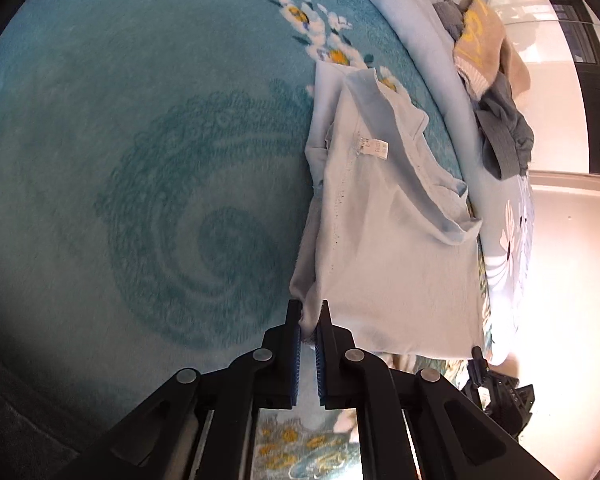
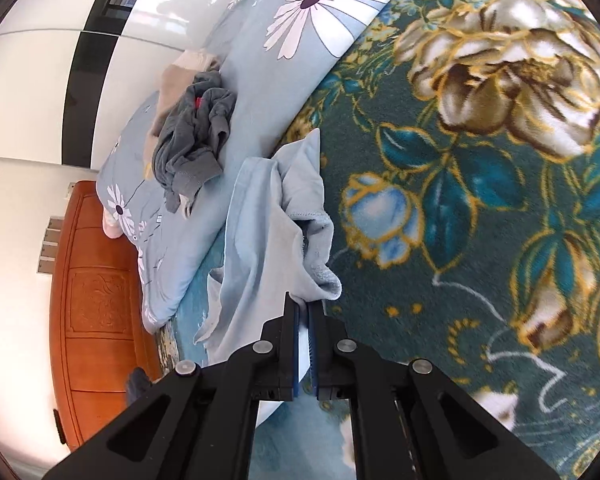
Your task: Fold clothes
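A light blue garment [image 1: 388, 232] lies inside out on a teal plush blanket [image 1: 140, 140], its white label showing. My left gripper [image 1: 310, 312] is shut on one corner of the garment. In the right wrist view the same light blue garment [image 2: 260, 248] hangs bunched from my right gripper [image 2: 304, 306], which is shut on another edge of it. The right gripper also shows at the lower right of the left wrist view [image 1: 496, 384].
A pile of grey clothes [image 2: 192, 140] and beige clothes [image 1: 480, 48] lies on a pale blue flowered quilt [image 2: 260, 60]. A dark teal floral blanket [image 2: 480, 200] covers the bed. An orange wooden headboard [image 2: 96, 300] stands by white walls.
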{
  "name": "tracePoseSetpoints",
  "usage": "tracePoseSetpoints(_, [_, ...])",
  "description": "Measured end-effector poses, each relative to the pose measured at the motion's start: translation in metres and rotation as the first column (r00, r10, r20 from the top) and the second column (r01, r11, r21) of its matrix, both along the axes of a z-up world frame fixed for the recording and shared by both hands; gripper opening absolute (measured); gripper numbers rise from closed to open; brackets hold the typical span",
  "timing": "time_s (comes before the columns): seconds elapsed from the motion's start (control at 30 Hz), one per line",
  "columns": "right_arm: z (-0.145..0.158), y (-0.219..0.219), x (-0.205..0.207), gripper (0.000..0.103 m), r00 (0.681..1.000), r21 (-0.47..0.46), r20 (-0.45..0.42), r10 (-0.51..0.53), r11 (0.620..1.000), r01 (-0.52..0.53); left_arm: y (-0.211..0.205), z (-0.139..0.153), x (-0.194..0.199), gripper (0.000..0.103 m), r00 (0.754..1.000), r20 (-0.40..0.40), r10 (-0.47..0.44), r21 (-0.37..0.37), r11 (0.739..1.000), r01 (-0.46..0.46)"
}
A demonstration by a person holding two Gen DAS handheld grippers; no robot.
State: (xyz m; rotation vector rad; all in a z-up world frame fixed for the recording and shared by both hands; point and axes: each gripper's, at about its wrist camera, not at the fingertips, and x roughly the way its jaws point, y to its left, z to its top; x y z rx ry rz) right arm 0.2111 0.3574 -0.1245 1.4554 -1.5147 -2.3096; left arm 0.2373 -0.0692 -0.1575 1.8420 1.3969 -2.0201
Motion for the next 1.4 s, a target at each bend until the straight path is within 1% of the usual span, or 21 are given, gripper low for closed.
tracePoseSetpoints(0.1, [0.001, 0.014, 0.031, 0.003, 0.999, 0.032, 0.042, 0.004, 0.999, -0.005, 0.015, -0.004, 0.007, 0.006, 0.998, 0.024, -0.052, -0.004, 0.999, 0.052])
tracePoseSetpoints(0.2, [-0.012, 0.026, 0.050, 0.003, 0.996, 0.035, 0.088, -0.028, 0.999, 0.025, 0.024, -0.013, 0.009, 0.007, 0.995, 0.051, -0.085, -0.019, 0.996, 0.087])
tracePoseSetpoints(0.27, [-0.020, 0.027, 0.055, 0.002, 0.993, 0.044, 0.115, -0.027, 0.999, 0.022, 0.024, -0.016, 0.011, 0.009, 0.994, 0.067, -0.083, -0.010, 0.996, 0.084])
tracePoseSetpoints(0.33, [-0.026, 0.026, 0.057, 0.002, 0.991, 0.054, 0.132, -0.012, 0.999, 0.005, 0.022, -0.018, 0.012, 0.010, 0.994, 0.077, -0.083, 0.027, 0.996, 0.081])
tracePoseSetpoints(0.4, [-0.031, 0.028, 0.058, 0.003, 0.989, 0.046, 0.147, 0.001, 0.999, -0.008, 0.021, -0.011, 0.012, 0.012, 0.992, 0.068, -0.106, 0.028, 0.994, 0.104])
tracePoseSetpoints(0.43, [-0.031, 0.030, 0.058, 0.004, 0.988, 0.051, 0.156, 0.010, 0.999, -0.018, 0.020, -0.008, 0.012, 0.016, 0.991, 0.063, -0.119, 0.026, 0.993, 0.117])
tracePoseSetpoints(0.53, [-0.022, 0.039, 0.060, 0.004, 0.983, 0.108, 0.181, 0.027, 0.993, -0.047, 0.017, 0.004, 0.009, 0.030, 0.987, 0.031, -0.156, -0.029, 0.987, 0.157])
tracePoseSetpoints(0.63, [-0.007, 0.058, 0.057, 0.005, 0.982, 0.224, 0.186, 0.027, 0.972, -0.069, 0.008, 0.011, -0.004, 0.033, 0.987, 0.012, -0.160, -0.097, 0.982, 0.161])
tracePoseSetpoints(0.7, [0.002, 0.061, 0.037, 0.006, 0.985, 0.318, 0.164, 0.047, 0.943, -0.098, -0.009, 0.011, -0.024, 0.036, 0.985, -0.015, -0.170, -0.145, 0.975, 0.166])
tracePoseSetpoints(0.73, [0.004, 0.059, 0.023, 0.006, 0.986, 0.332, 0.150, 0.072, 0.936, -0.118, -0.011, 0.011, -0.034, 0.039, 0.982, -0.035, -0.185, -0.168, 0.970, 0.177])
tracePoseSetpoints(0.77, [0.004, 0.054, 0.007, 0.006, 0.986, 0.330, 0.133, 0.103, 0.933, -0.142, -0.008, 0.012, -0.046, 0.041, 0.979, -0.047, -0.199, -0.218, 0.958, 0.185])
tracePoseSetpoints(0.83, [0.004, 0.033, -0.026, 0.007, 0.978, 0.334, 0.100, 0.184, 0.920, -0.207, -0.005, 0.012, -0.065, 0.042, 0.971, -0.058, -0.231, -0.326, 0.924, 0.200])
tracePoseSetpoints(0.9, [0.002, 0.008, -0.055, 0.011, 0.965, 0.347, 0.079, 0.249, 0.901, -0.261, -0.009, 0.013, -0.071, 0.042, 0.962, -0.058, -0.265, -0.421, 0.881, 0.217])
tracePoseSetpoints(0.93, [0.000, -0.002, -0.070, 0.014, 0.960, 0.348, 0.069, 0.272, 0.895, -0.279, -0.008, 0.011, -0.077, 0.042, 0.957, -0.063, -0.284, -0.437, 0.870, 0.229])
tracePoseSetpoints(1.0, [-0.003, -0.016, -0.097, 0.019, 0.949, 0.348, 0.055, 0.312, 0.884, -0.311, -0.009, 0.010, -0.080, 0.042, 0.947, -0.078, -0.313, -0.447, 0.860, 0.247])
tracePoseSetpoints(1.07, [-0.006, -0.024, -0.119, 0.021, 0.939, 0.378, 0.067, 0.338, 0.862, -0.337, -0.005, 0.010, -0.091, 0.042, 0.936, -0.100, -0.339, -0.455, 0.852, 0.260])
tracePoseSetpoints(1.13, [-0.010, -0.029, -0.138, 0.021, 0.931, 0.408, 0.083, 0.356, 0.840, -0.358, 0.003, 0.000, -0.115, 0.042, 0.928, -0.119, -0.353, -0.450, 0.852, 0.266])
tracePoseSetpoints(1.2, [-0.015, -0.030, -0.150, 0.021, 0.924, 0.407, 0.096, 0.371, 0.832, -0.377, 0.009, -0.008, -0.136, 0.042, 0.924, -0.130, -0.361, -0.445, 0.853, 0.271])
tracePoseSetpoints(1.3, [-0.020, -0.032, -0.163, 0.021, 0.913, 0.433, 0.115, 0.391, 0.808, -0.400, 0.011, -0.011, -0.145, 0.040, 0.919, -0.143, -0.367, -0.439, 0.856, 0.273])
tracePoseSetpoints(1.37, [-0.023, -0.031, -0.167, 0.021, 0.912, 0.422, 0.114, 0.393, 0.812, -0.403, 0.012, -0.011, -0.145, 0.039, 0.914, -0.160, -0.372, -0.434, 0.858, 0.273])
tracePoseSetpoints(1.4, [-0.024, -0.030, -0.168, 0.021, 0.913, 0.408, 0.108, 0.394, 0.820, -0.402, 0.012, -0.012, -0.146, 0.036, 0.912, -0.168, -0.374, -0.431, 0.860, 0.273])
